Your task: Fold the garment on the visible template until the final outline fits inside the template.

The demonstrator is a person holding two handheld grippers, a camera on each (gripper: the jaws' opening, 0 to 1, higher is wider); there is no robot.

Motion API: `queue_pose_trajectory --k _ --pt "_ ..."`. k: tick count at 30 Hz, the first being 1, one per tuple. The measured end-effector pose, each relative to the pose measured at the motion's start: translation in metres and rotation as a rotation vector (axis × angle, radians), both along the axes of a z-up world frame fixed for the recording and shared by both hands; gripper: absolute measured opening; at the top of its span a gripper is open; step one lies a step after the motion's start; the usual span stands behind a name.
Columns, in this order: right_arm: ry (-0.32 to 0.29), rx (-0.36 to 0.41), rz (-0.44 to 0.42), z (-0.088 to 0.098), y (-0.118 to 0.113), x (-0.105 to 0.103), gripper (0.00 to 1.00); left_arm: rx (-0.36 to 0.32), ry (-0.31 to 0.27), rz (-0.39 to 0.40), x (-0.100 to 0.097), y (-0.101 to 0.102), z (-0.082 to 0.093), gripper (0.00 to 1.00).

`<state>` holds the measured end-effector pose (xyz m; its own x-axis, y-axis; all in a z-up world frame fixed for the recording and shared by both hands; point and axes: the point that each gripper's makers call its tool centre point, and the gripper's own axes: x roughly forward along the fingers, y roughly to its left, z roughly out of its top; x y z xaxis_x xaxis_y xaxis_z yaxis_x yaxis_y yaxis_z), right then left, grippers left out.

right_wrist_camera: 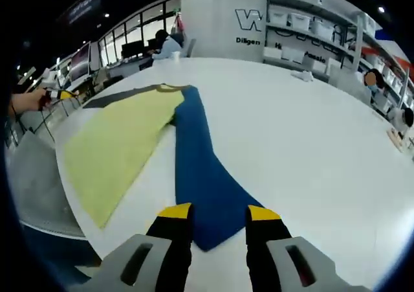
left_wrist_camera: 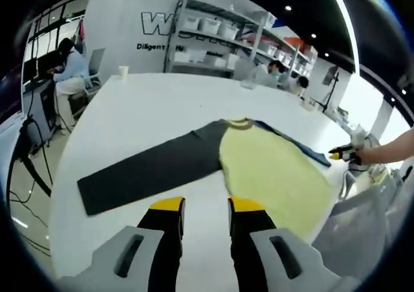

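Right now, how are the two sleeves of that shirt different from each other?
The dark grey sleeve is charcoal, while the blue sleeve is deep blue. The grey one stretches out beyond the left gripper; the blue one has its cuff end lying between the right gripper jaws. Both lie flat on the white table, spread out from the same yellow body, and both grippers are open.

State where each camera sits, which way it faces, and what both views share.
Left gripper view: rides the open left gripper, facing the dark sleeve and yellow body; a forearm shows.
Right gripper view: rides the open right gripper, over the blue sleeve; a hand shows.
Shared: garment, white table, shelving.
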<state>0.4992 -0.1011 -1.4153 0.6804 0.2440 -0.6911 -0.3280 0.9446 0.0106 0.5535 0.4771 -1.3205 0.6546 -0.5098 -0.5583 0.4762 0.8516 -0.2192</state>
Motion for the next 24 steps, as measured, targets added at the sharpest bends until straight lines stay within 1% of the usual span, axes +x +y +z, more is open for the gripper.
queue_pose_trajectory --k 2,5,7,9,11,15,18,24 --pt "0.001 0.009 -0.012 -0.002 -0.005 0.001 0.29 0.001 -0.013 -0.015 -0.005 -0.009 0.003 0.27" --pt "0.007 0.008 -0.007 -0.006 -0.008 0.003 0.29 -0.006 -0.023 -0.034 -0.013 -0.024 0.004 0.3" --pt "0.007 0.008 -0.006 -0.006 -0.008 0.004 0.29 0.014 -0.022 -0.056 -0.019 -0.034 0.0 0.32" --pt "0.005 0.013 -0.009 -0.007 -0.01 0.008 0.28 0.017 -0.02 -0.078 -0.026 -0.045 -0.004 0.35" --pt "0.007 0.014 -0.007 -0.009 -0.012 0.012 0.28 0.03 -0.015 -0.102 -0.03 -0.05 -0.012 0.39" --pt "0.018 0.011 -0.006 -0.011 -0.014 0.017 0.28 0.044 -0.015 -0.133 -0.041 -0.067 -0.018 0.44" --pt "0.034 0.004 -0.01 -0.017 -0.019 0.023 0.27 0.04 -0.01 -0.148 -0.05 -0.083 -0.02 0.46" --pt "0.066 0.013 -0.013 -0.025 -0.024 0.027 0.26 0.05 0.004 -0.171 -0.063 -0.1 -0.024 0.46"
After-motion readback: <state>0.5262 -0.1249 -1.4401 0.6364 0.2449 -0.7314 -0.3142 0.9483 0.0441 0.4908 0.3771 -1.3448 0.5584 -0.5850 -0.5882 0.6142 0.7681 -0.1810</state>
